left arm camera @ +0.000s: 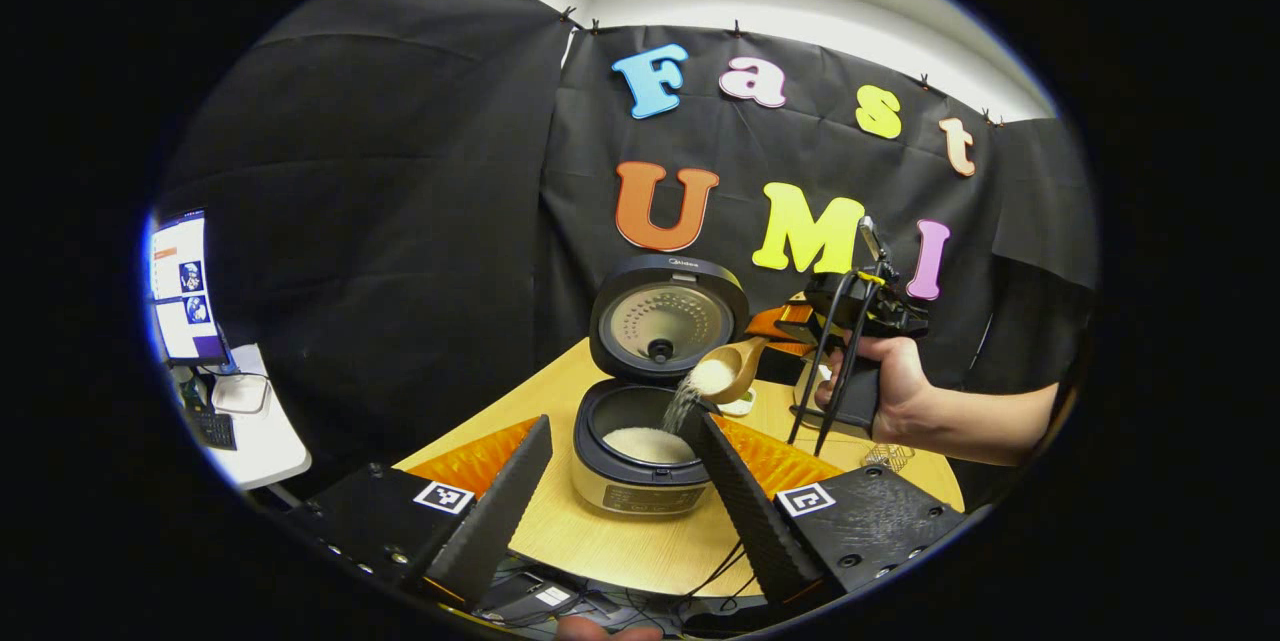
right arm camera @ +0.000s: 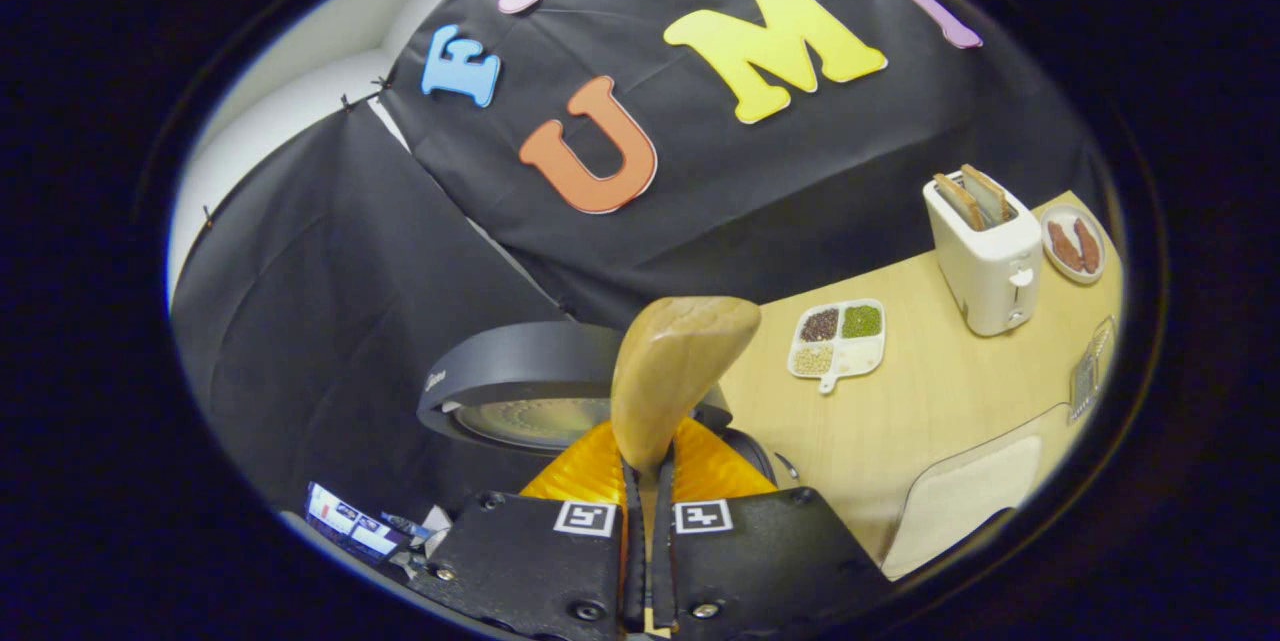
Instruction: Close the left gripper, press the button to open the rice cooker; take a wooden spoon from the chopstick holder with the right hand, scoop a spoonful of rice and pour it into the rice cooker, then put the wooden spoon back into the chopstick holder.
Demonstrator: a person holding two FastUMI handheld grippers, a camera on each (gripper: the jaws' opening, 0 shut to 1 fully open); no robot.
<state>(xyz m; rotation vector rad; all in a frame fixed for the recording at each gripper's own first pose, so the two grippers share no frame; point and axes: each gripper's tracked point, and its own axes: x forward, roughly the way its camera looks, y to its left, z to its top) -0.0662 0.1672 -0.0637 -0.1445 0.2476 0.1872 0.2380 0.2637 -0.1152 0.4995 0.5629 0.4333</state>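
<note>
Wooden spoon [left arm camera: 728, 371]: light, stiff, smooth wood; best held at handle. R gripper [right arm camera: 648, 521] fingers clamped on handle, bowl tipped over open rice cooker [left arm camera: 640, 451], centre of table [left arm camera: 620, 541]; rice [left arm camera: 683, 406] streaming into pot. L gripper [left arm camera: 625, 491] fingers spread apart, empty, cooker just beyond them.

Above the open beige rice cooker [left arm camera: 640, 466] on the pale wooden table [left arm camera: 600, 546], a tilted wooden spoon [left arm camera: 728, 371] spills white rice [left arm camera: 682, 408] into its pot, the right gripper [left arm camera: 790, 321] gripping its handle; the left gripper [left arm camera: 620, 481] is spread wide, its black ridged fingers [left arm camera: 500, 501] flanking the cooker.
</note>
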